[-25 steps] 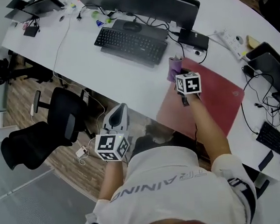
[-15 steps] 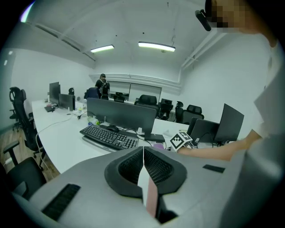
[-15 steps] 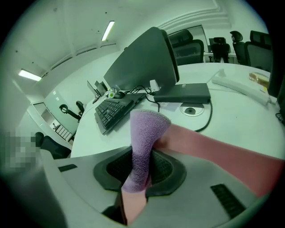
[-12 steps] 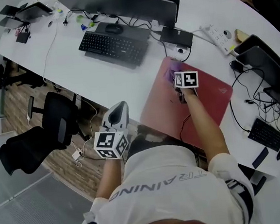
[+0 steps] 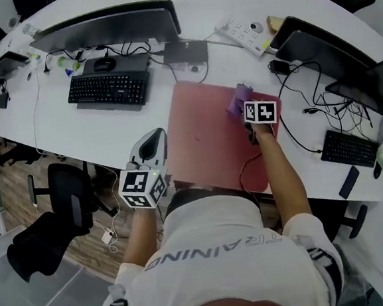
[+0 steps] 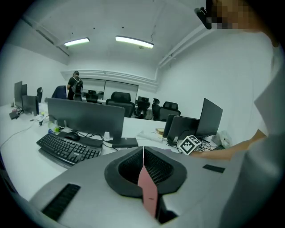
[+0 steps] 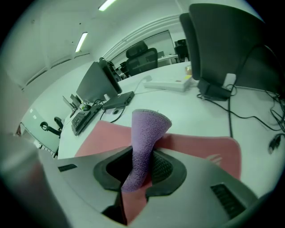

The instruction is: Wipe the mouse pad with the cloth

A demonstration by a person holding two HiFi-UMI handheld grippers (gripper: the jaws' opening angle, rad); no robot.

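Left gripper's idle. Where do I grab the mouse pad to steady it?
Near-left corner of the mouse pad, left gripper coming from the front edge of the desk: the pad lies flat, and only its near edge seems to reach the rim. The cloth sits far right.

Long curved white desk (image 5: 55, 121) across upper half of head view. Brown wood-plank floor (image 5: 14, 178) at left edge, below desk line. Black swivel office chair (image 5: 69, 200) on it, lower left. White ceiling with two fluorescent strip lights (image 6: 133, 42), upper centre of left gripper view. Plain white wall (image 6: 191, 75) to right of them. Row of black high-backed chairs (image 6: 122, 98) before glazed partition (image 6: 109, 87), centre-left background.
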